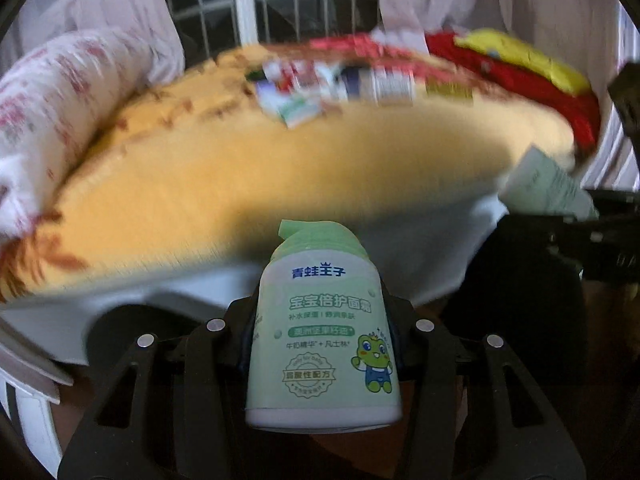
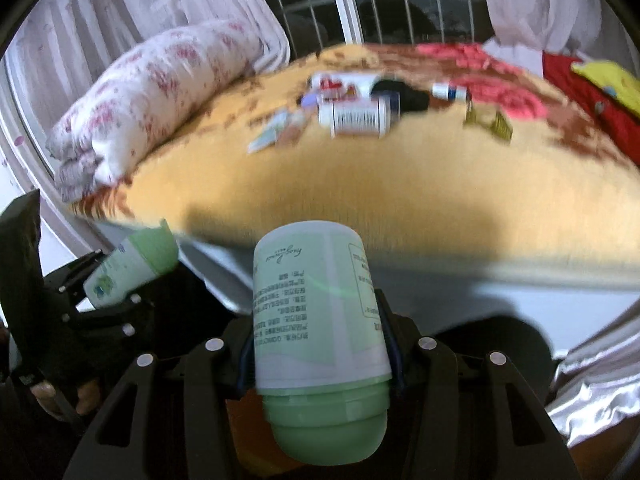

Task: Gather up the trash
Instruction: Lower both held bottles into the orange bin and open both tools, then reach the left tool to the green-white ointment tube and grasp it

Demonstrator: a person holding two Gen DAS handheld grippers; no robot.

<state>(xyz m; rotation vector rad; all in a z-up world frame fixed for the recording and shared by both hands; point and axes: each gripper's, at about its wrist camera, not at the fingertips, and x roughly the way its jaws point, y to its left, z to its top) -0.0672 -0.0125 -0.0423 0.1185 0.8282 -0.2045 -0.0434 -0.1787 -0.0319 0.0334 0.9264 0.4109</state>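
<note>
Left claw (image 1: 320, 340) clenched on pale green frog-label tube (image 1: 322, 344), cap end pointing away from claw toward bed (image 1: 248, 184). Right claw (image 2: 320, 348) clenched on second green tube (image 2: 320, 320), held opposite way, green cap nearest camera. Each claw visible at other's side, both just short of bed edge. Ahead of both claws, well apart, litter pile (image 2: 352, 108) on yellow bedspread: white barcode bottle, dark bottle, small packets, blurred. Floral quilt (image 2: 152, 96) rolled at far left of claws; red and yellow cloth (image 1: 516, 64) far right.
</note>
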